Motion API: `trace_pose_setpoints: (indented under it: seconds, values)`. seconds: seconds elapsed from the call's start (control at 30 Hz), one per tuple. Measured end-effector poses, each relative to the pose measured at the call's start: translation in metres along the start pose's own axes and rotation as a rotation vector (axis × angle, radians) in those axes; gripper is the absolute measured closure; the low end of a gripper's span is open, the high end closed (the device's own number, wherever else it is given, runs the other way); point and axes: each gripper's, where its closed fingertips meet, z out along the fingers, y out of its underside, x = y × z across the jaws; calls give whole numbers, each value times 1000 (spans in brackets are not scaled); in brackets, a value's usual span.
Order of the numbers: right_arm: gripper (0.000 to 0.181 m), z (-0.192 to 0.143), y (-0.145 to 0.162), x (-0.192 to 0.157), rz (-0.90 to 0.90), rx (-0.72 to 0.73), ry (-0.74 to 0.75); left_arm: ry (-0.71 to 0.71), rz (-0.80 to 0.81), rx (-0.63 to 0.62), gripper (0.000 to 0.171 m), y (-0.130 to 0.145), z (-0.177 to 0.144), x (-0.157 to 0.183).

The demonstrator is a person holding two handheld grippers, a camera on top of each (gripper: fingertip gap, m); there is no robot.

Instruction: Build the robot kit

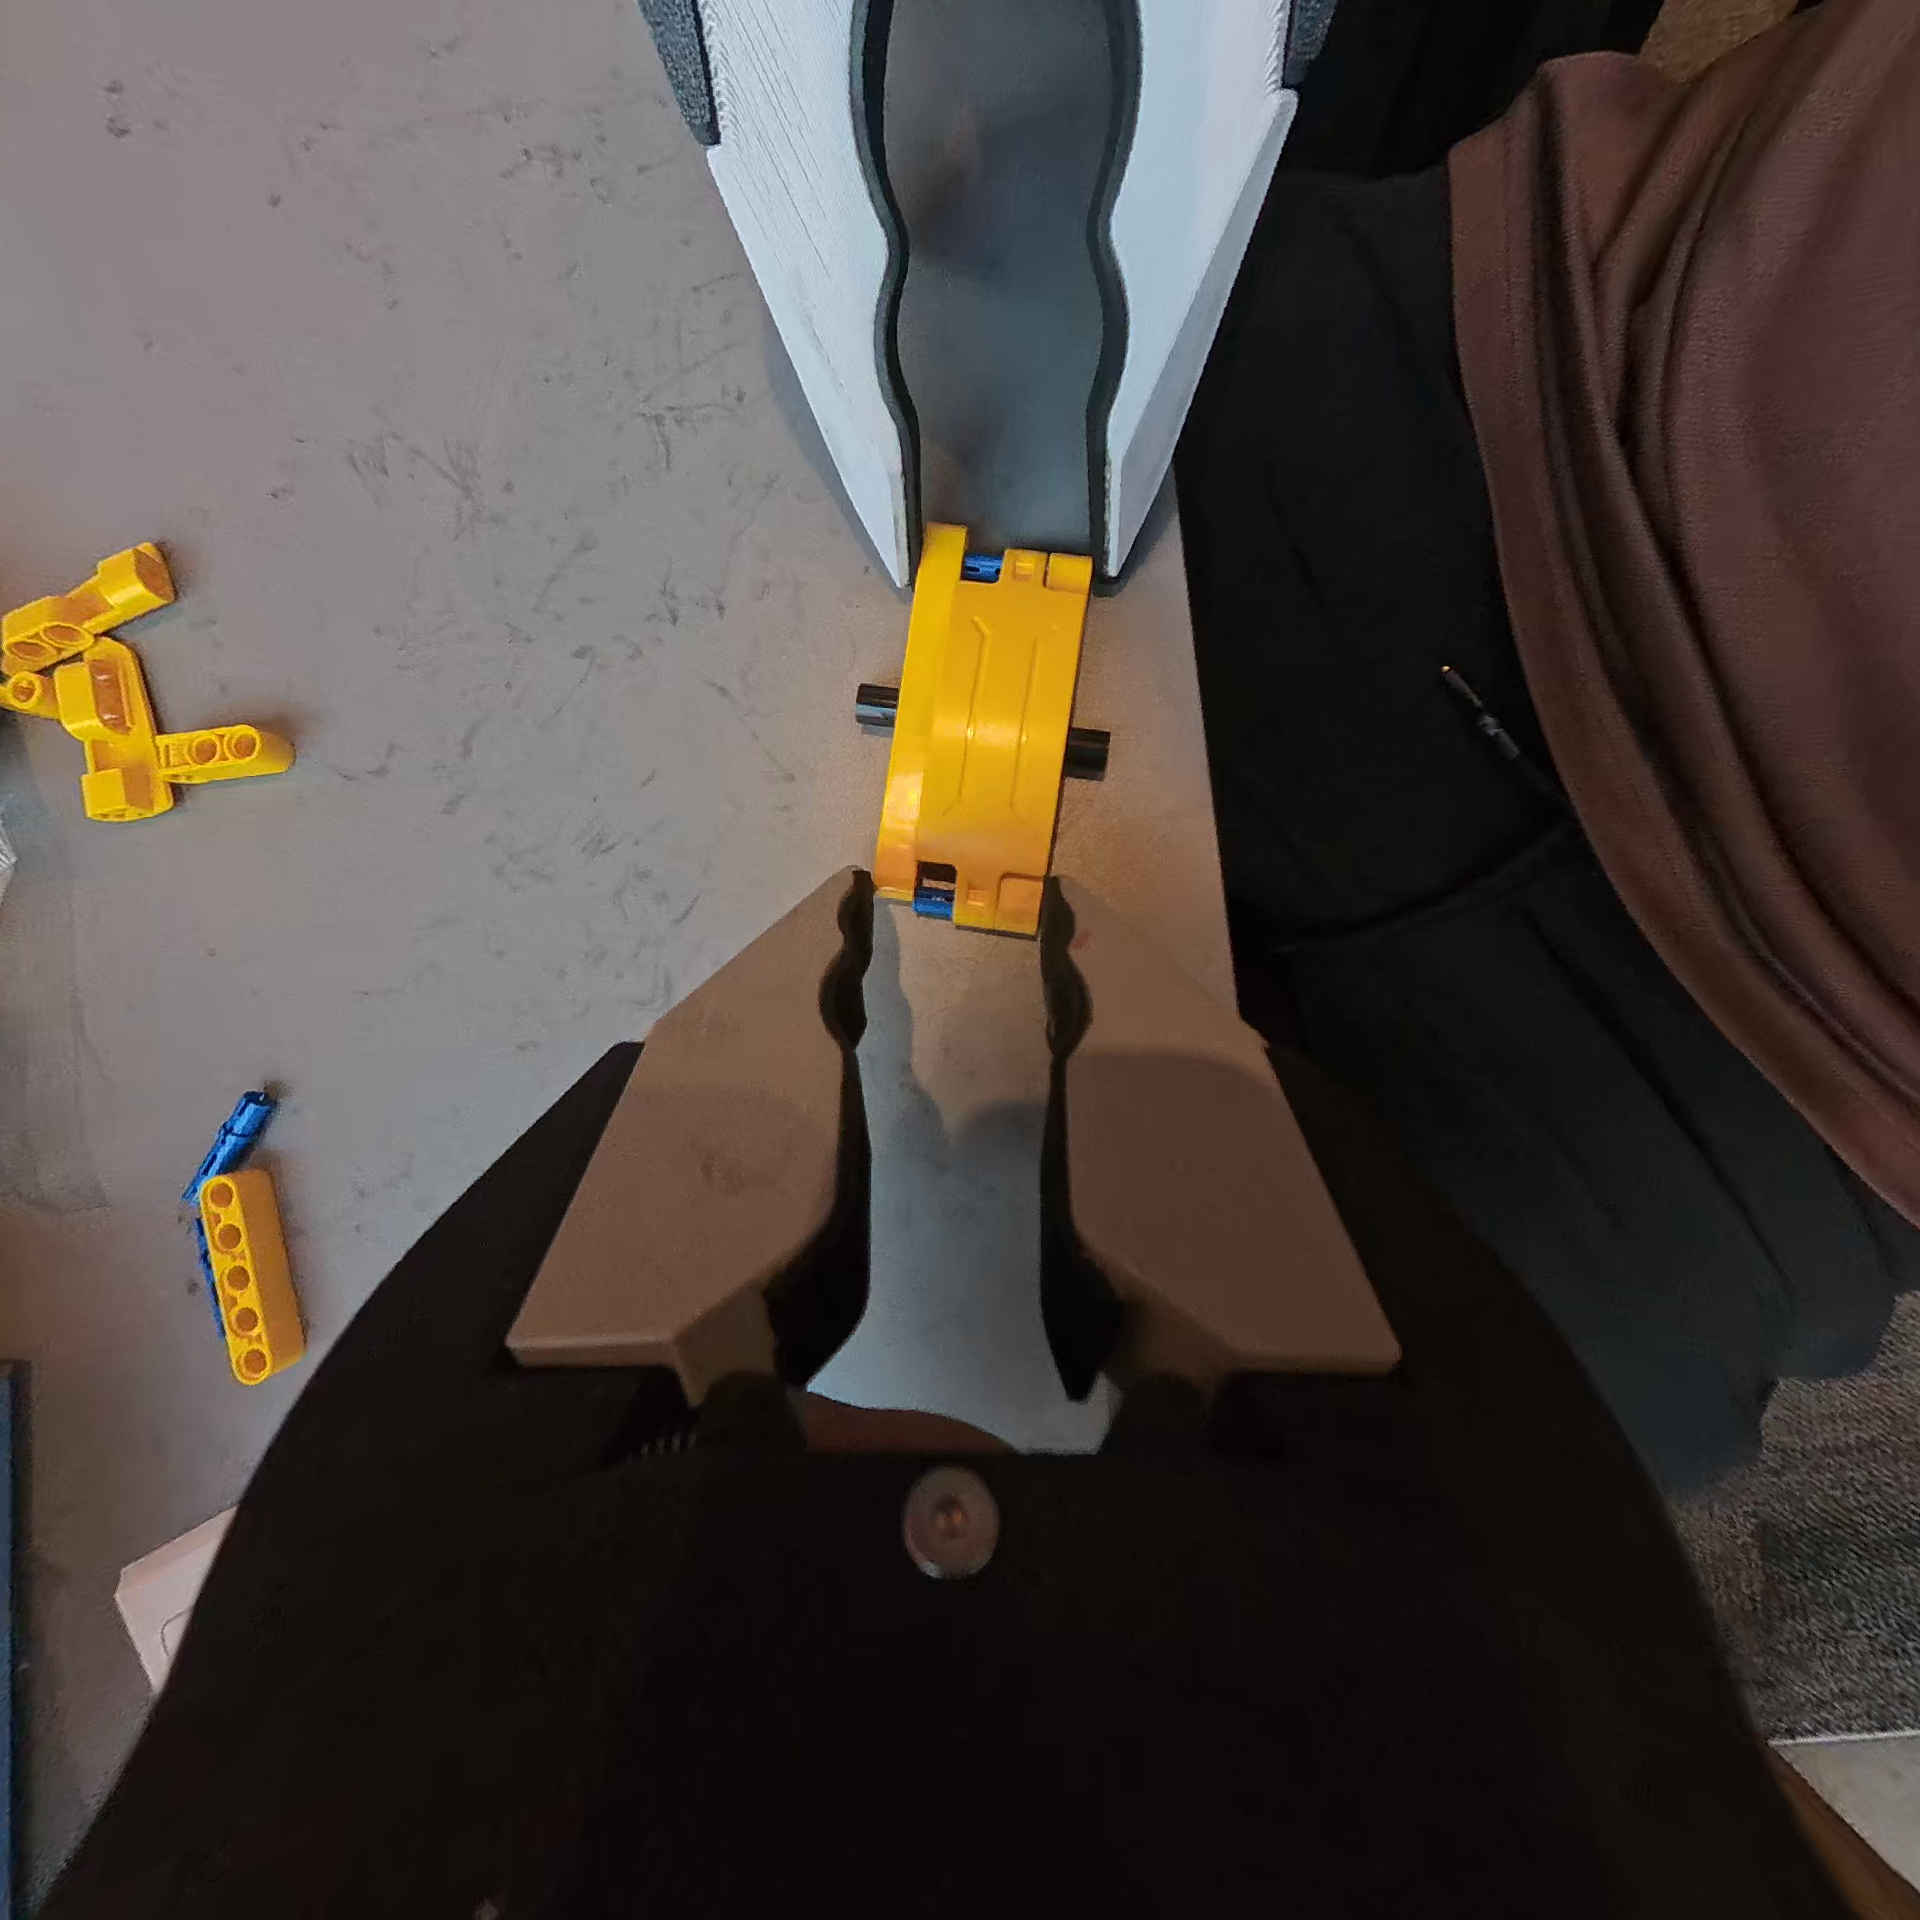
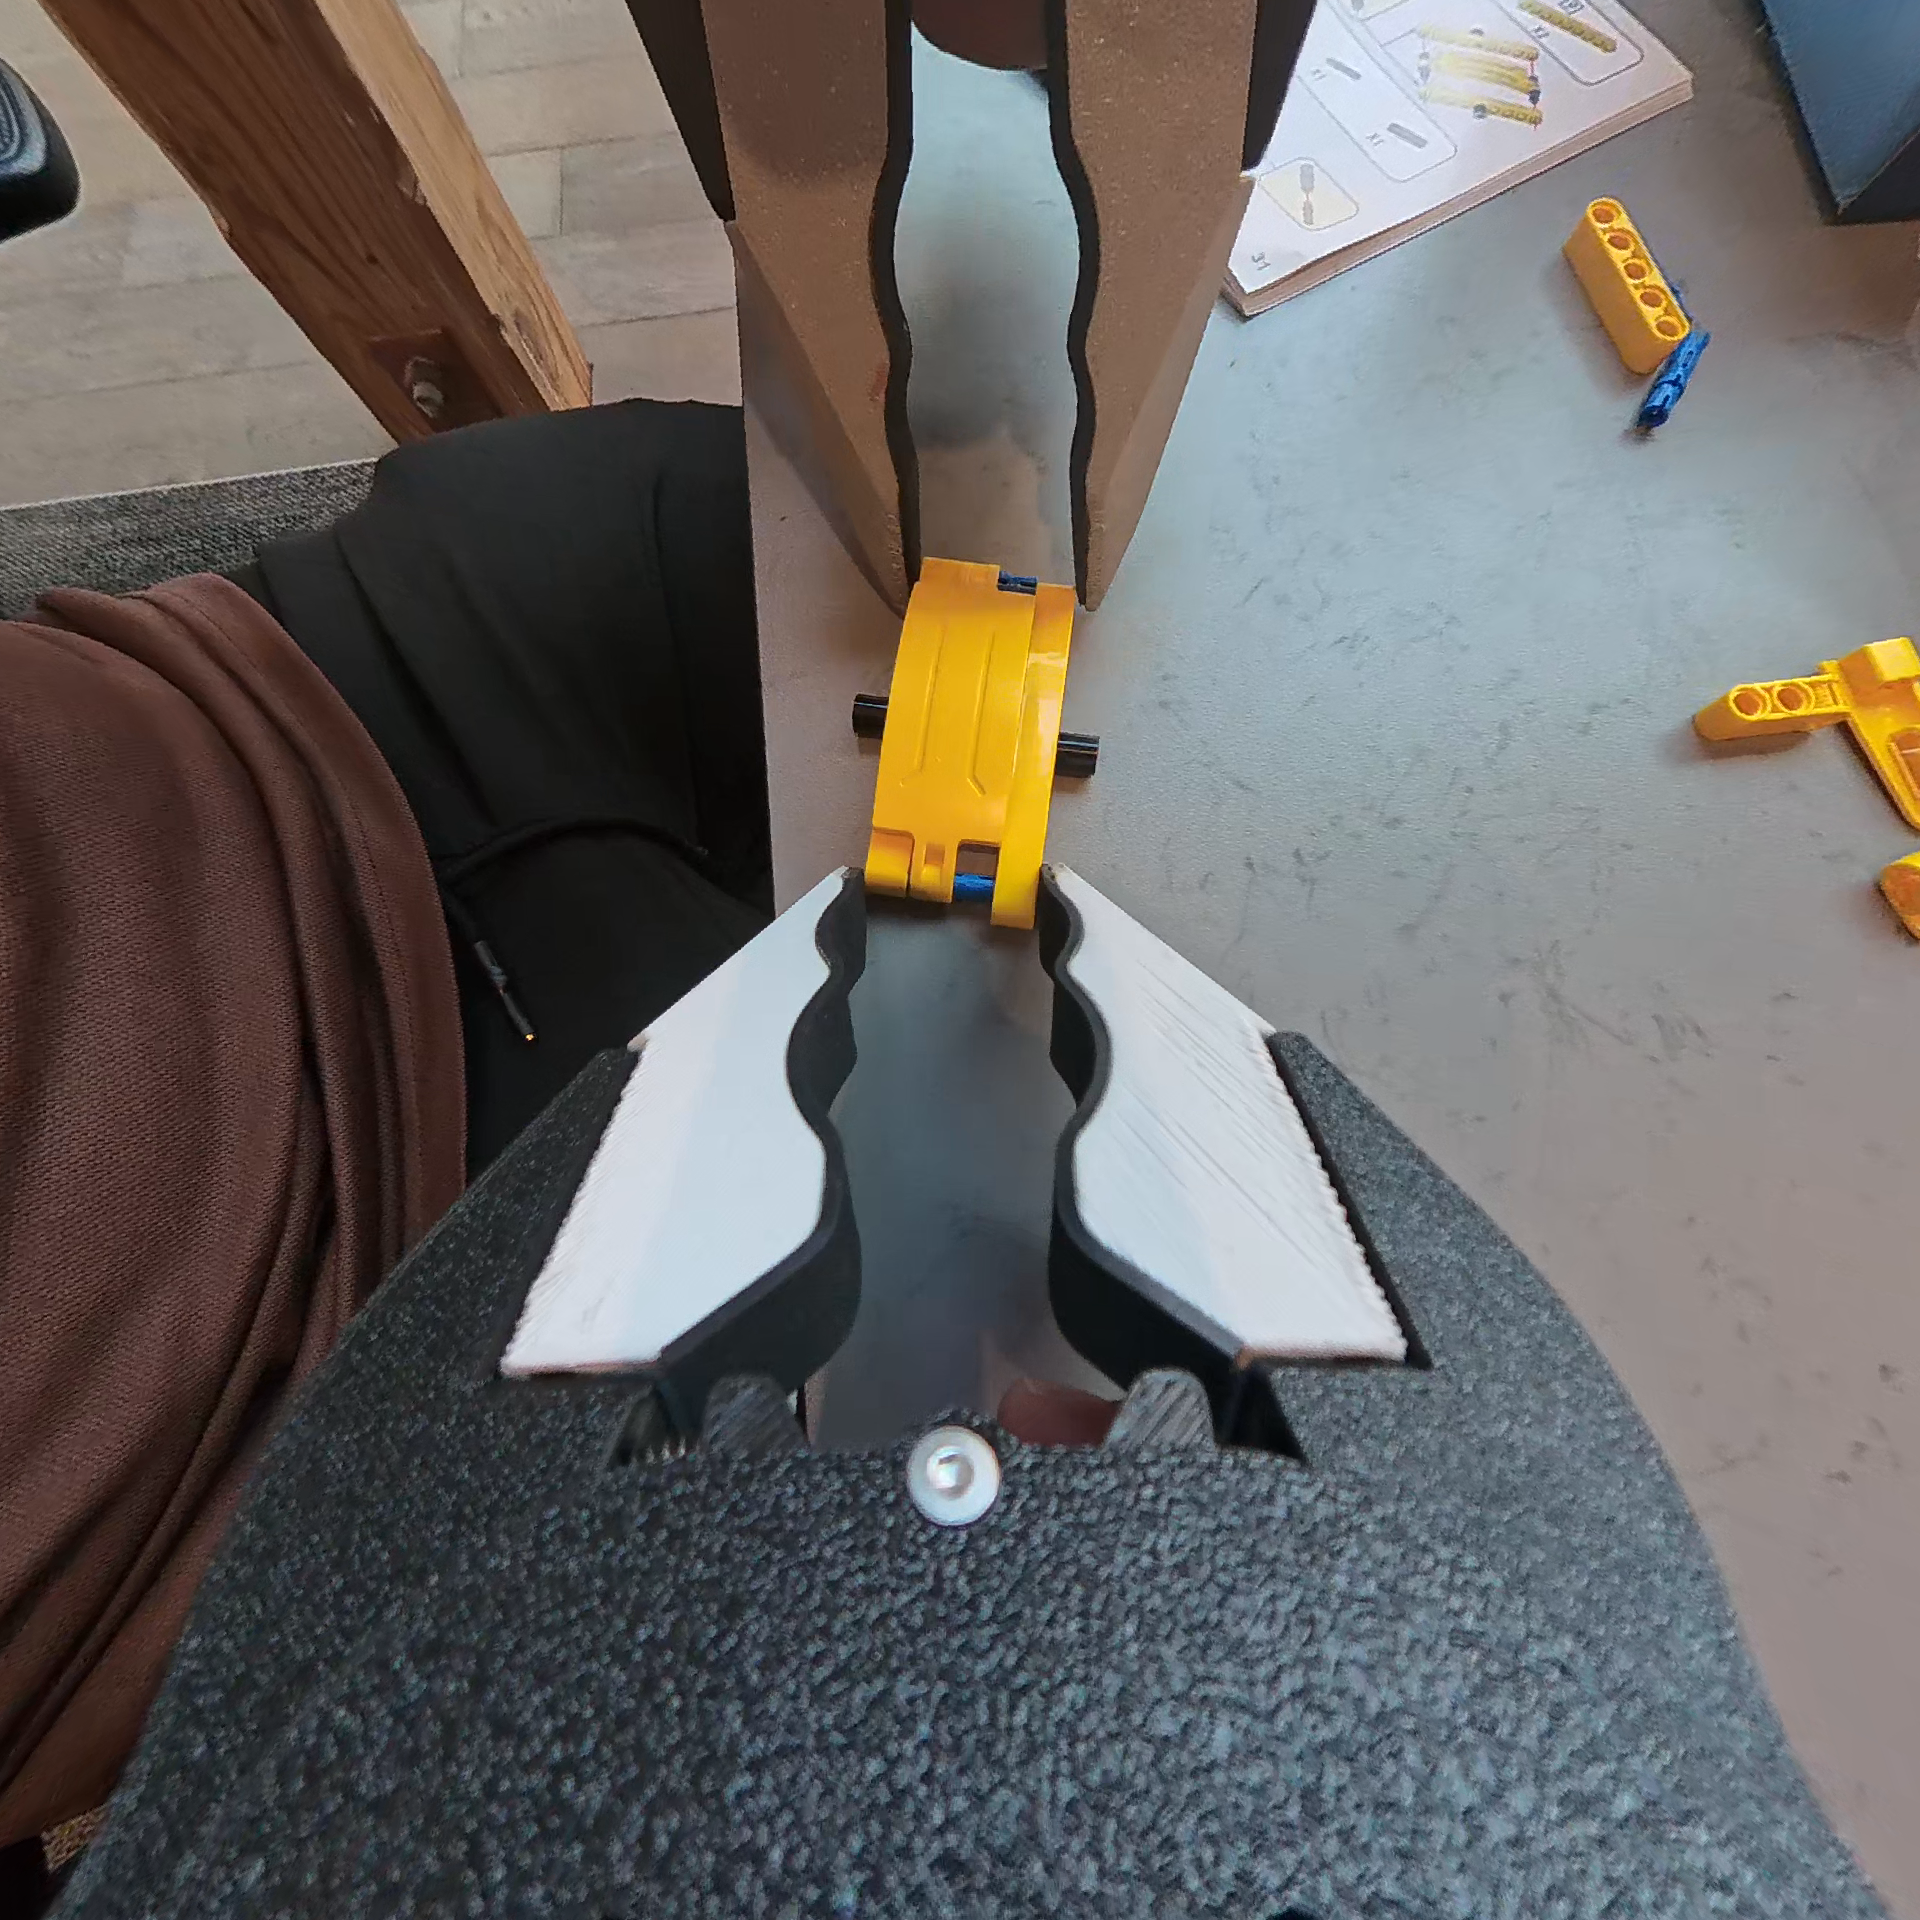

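Grey mottled tabletop [image 1: 436,343], person seated at its edge in brown top and black garment [image 1: 1382,644]. Two hand-held grippers face each other tip to tip over the table edge. Left gripper [image 1: 954,896]: tan wedge-shaped fingers with black wavy pads. Right gripper [image 2: 952,891]: white ribbed fingers with black wavy pads, textured black body. Between them, a yellow plastic curved-panel assembly [image 1: 987,727], two shell halves side by side, blue pins at both ends, black axle [image 1: 878,707] poking out crosswise on each side. Its long axis runs straight along the line joining the two grippers; each end sits between one gripper's fingertips. Jaws, left: closed down to the width of the near end, pads appear to touch the yellow flanks, so judged clamped on it. Jaws, right: same, tips pressed at the far end's sides in the left view, and against the near end in its own view. Judgement: assembly appears held off the table, spanned by both, neither gripper nearer than the other. Smaller items well apart on the table: printed instruction booklet [image 2: 1455,135] beyond the left gripper; cluster of yellow angled connector pieces [image 1: 114,686]; yellow straight beam with a row of holes [image 1: 249,1273], a small blue pin [image 1: 234,1132] just beside it, touching or nearly.
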Motion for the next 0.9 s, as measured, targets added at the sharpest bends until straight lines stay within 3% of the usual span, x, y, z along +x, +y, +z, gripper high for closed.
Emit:
trace_pose_setpoints:
  seconds: [0.23, 0.4, 0.9]
  values:
    - [147, 0, 0, -1, -12, 0, 3, -31, -52, 26, 142, -1, 0, -1]
    - [135, -5, 1, -2, 16, 12, 15, -73, -64, 56, 142, -1, 0, 0]
    - [146, 0, -2, 0, 21, -1, 85, -123, -64, 42, 143, 3, -4, 4]
